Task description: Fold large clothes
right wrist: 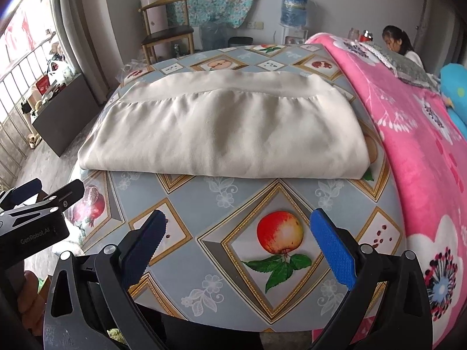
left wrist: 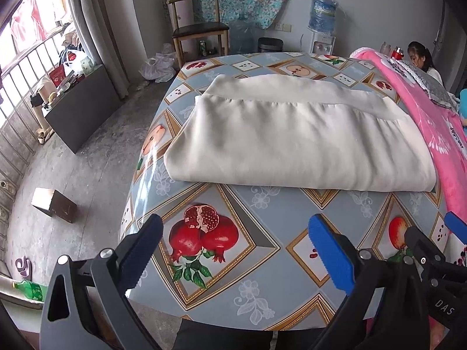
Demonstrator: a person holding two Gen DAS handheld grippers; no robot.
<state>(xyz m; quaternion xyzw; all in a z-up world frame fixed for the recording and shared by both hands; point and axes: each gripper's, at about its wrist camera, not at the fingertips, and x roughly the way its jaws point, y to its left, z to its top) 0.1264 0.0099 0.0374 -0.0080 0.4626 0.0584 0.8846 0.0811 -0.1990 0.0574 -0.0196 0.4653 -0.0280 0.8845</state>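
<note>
A cream garment (left wrist: 292,137) (right wrist: 224,134) lies folded into a flat rectangle on the table (left wrist: 248,262) (right wrist: 204,204), which wears a fruit-print cloth. Its stitched band runs along the far side. My left gripper (left wrist: 233,248) hovers open over the table's near edge, short of the garment, with nothing between its blue pads. My right gripper (right wrist: 238,242) is open too, above the apple print, also short of the garment. The right gripper's tip (left wrist: 455,227) shows at the left wrist view's right edge, and the left gripper's body (right wrist: 38,213) shows at the right wrist view's left edge.
A pink floral blanket (right wrist: 414,145) (left wrist: 437,134) covers the table's right side. A person (right wrist: 400,43) sits behind it. A wooden chair (left wrist: 198,29), a water dispenser (left wrist: 321,20) and a bin stand at the far wall. On the floor at left are a dark cabinet (left wrist: 78,108) and a small box (left wrist: 54,204).
</note>
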